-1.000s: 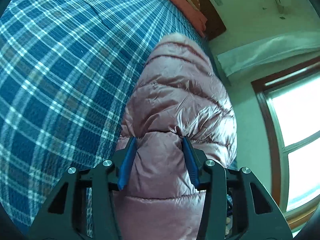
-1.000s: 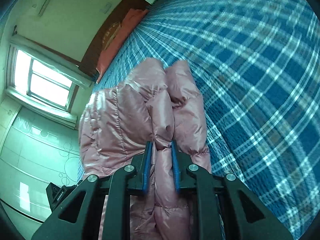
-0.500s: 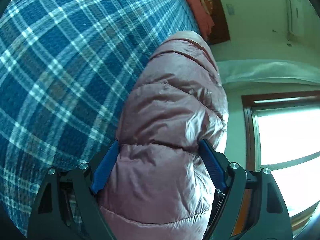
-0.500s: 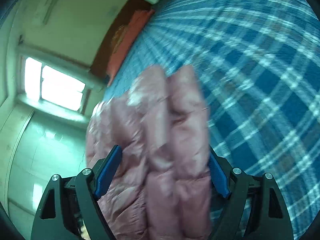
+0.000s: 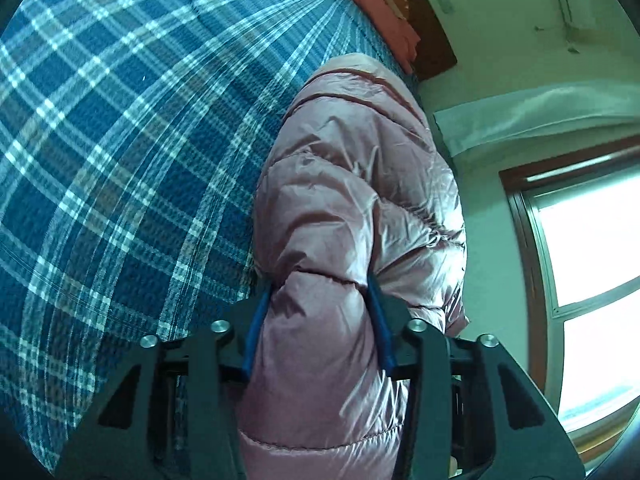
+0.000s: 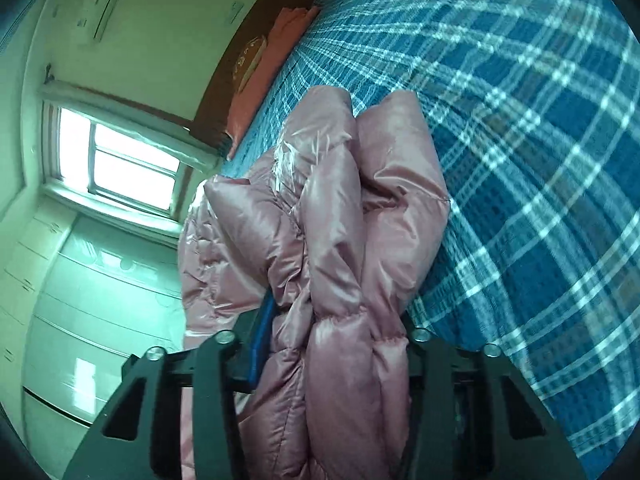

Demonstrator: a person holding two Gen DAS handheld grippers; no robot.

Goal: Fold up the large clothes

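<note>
A puffy pink down jacket (image 5: 352, 208) is seen lying on a bed with a blue plaid cover (image 5: 120, 160), running from the bottom middle of the frame up toward the top in both wrist views. In the left wrist view, a quilted section of it is pinched between the blue pads of the left gripper (image 5: 318, 320) at lower center; the jaws have just been closing and the fabric bulges between them, so it's clamped. In the right wrist view, a bunched double fold of the jacket (image 6: 344, 240) is squeezed by the right gripper (image 6: 334, 332), also lower center, jaws likewise just closed in on it. Only the left-hand blue pad (image 6: 264, 332) can be made out there, the other one is buried under fabric. A salmon-colored pillow (image 6: 256, 92) is spotted at the headboard (image 6: 240, 60) end, upper middle, and a bright window (image 6: 116, 160) at left.
</note>
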